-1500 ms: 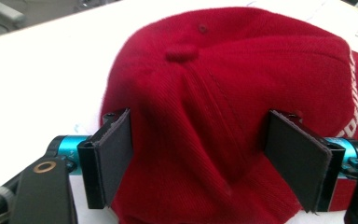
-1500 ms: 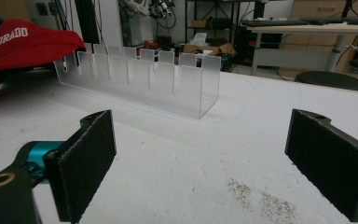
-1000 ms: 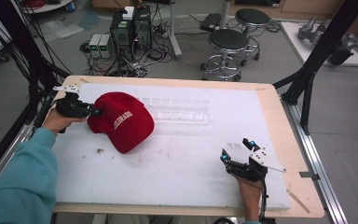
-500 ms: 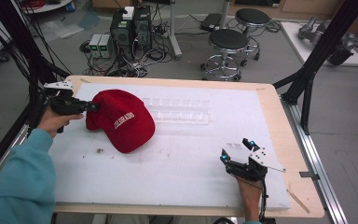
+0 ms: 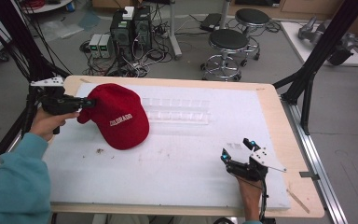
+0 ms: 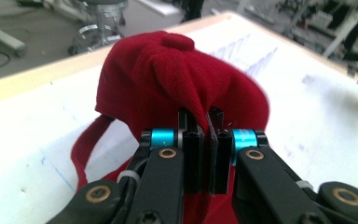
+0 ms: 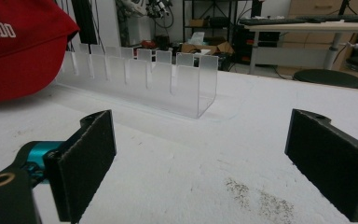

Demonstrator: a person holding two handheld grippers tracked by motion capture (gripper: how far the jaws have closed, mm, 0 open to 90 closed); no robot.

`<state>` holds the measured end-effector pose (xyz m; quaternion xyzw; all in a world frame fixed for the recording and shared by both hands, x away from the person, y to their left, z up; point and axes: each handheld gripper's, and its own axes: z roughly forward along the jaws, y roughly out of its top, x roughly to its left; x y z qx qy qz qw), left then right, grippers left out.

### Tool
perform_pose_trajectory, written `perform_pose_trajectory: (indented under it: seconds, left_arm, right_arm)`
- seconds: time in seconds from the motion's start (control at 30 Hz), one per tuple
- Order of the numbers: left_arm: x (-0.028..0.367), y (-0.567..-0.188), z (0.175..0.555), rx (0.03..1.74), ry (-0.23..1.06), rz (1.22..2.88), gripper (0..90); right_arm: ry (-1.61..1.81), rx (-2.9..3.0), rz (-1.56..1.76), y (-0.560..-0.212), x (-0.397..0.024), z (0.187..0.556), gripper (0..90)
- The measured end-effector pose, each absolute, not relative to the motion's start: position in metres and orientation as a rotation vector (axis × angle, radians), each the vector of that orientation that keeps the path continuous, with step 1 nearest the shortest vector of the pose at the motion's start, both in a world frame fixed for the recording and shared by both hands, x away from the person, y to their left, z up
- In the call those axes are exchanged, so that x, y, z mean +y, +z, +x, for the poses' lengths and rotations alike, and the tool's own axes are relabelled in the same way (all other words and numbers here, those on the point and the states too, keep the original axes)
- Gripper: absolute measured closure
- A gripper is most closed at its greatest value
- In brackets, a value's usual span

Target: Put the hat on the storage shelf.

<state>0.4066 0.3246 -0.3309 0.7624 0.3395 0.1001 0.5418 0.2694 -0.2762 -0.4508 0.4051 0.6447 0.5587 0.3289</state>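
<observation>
A red cap (image 5: 117,115) with white lettering lies on the left part of the white foam mat (image 5: 182,154). My left gripper (image 5: 85,103) is shut on the cap's back edge and holds that end raised off the mat. In the left gripper view the red cloth of the cap (image 6: 177,79) is pinched between the two black jaws of the left gripper (image 6: 204,140). My right gripper (image 5: 237,150) rests near the front right of the mat, open with nothing between its jaws. From the right gripper (image 7: 200,154), the cap's brim (image 7: 18,51) is seen at the far left.
A clear plastic slotted rack (image 5: 179,110) stands on the mat just right of the cap, and appears again as the rack (image 7: 140,79) ahead of the right gripper. The wooden table edge (image 5: 279,121) frames the mat. Stools (image 5: 228,44) and computer gear (image 5: 130,32) stand on the floor beyond.
My left gripper has moved a little toward the table's left edge and upward, lifting the cap's back end with it. The right gripper has stayed in place.
</observation>
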Motion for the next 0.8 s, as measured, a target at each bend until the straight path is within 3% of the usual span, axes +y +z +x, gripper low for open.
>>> perform_pose_trajectory:
  seconds: [0.8]
  left_arm:
    - [0.286, -0.290, 0.365, 0.774, 0.315, 1.751, 86.8]
  right_arm:
    - [1.480, 1.703, 1.064, -0.445, -0.276, 0.269, 7.6]
